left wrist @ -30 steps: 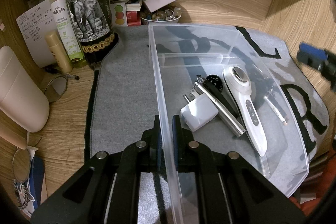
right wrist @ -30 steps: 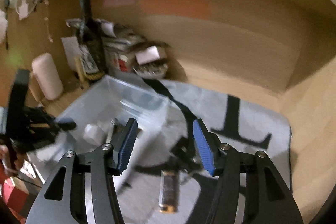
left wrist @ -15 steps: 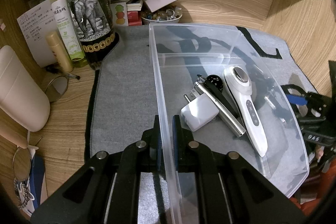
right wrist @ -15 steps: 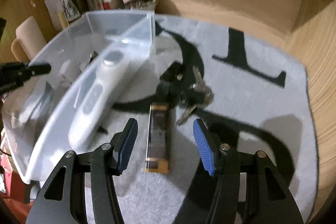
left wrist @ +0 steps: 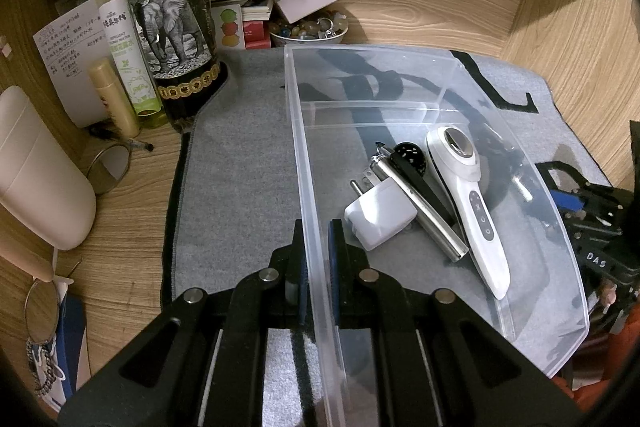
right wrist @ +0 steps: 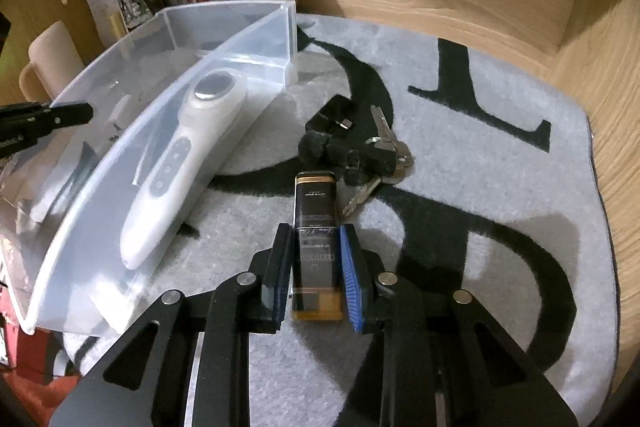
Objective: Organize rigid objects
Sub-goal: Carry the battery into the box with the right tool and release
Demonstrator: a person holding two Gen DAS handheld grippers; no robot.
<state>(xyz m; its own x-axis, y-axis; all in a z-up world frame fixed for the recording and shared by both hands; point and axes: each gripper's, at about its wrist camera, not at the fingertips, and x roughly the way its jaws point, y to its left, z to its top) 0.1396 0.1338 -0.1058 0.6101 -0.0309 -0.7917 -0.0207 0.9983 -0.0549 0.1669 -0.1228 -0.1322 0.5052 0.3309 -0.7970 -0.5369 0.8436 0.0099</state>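
Observation:
My left gripper (left wrist: 318,231) is shut on the near wall of a clear plastic bin (left wrist: 298,131) that rests on the grey mat. Inside the bin lie a white handheld device (left wrist: 468,195), a white plug adapter (left wrist: 380,217), a metal pen (left wrist: 420,211) and a black ball-tipped stick (left wrist: 412,155). On the mat right of the bin (right wrist: 240,39), my right gripper (right wrist: 316,229) is closing on a black and gold box (right wrist: 314,199), with its blue pads against the box's long sides. A bunch of keys with a black fob (right wrist: 360,151) lies just beyond the box.
A dark wine bottle (left wrist: 168,7), a green spray bottle (left wrist: 124,39), a bowl of beads (left wrist: 308,27) and stacked papers crowd the back left corner. A cream cylinder (left wrist: 36,171) stands at the left. Wooden walls enclose the mat (right wrist: 500,187) behind and to the right.
My right gripper came down to the mat beside the bin, and its jaws went from wide apart to pressing on the black and gold box. The left gripper and the bin stayed put.

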